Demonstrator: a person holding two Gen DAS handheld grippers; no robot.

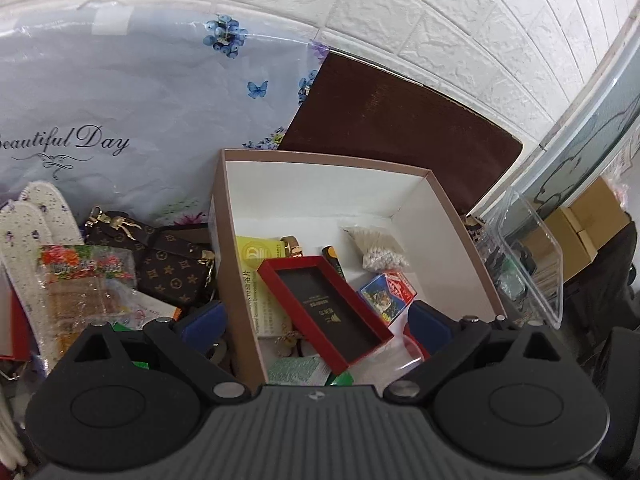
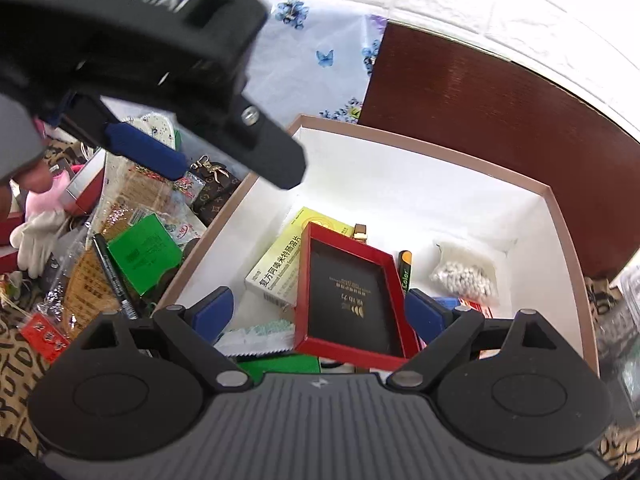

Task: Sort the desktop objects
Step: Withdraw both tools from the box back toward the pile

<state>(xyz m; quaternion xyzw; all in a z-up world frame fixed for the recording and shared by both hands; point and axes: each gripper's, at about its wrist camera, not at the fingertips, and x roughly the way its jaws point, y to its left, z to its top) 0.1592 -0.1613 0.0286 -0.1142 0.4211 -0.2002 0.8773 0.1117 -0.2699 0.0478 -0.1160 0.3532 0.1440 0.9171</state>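
Two grippers are hovering over one open cardboard box (image 1: 224, 216) sitting on the cluttered tabletop. The left gripper (image 1: 316, 318) and the right gripper (image 2: 318, 310) are both holding their jaws spread wide, grasping nothing. Inside the box, one shallow red tray (image 2: 352, 292) is lying tilted on top of other items, its long axis running from the near edge toward the far wall. Beside it are lying one yellow medicine carton (image 2: 280, 268), one small bag of white beads (image 2: 464, 276), and one pack of playing cards (image 1: 386, 292). Outside the box, to its left, one brown patterned purse (image 1: 172, 268) and one green packet (image 2: 144, 252) are lying among loose wrappers.
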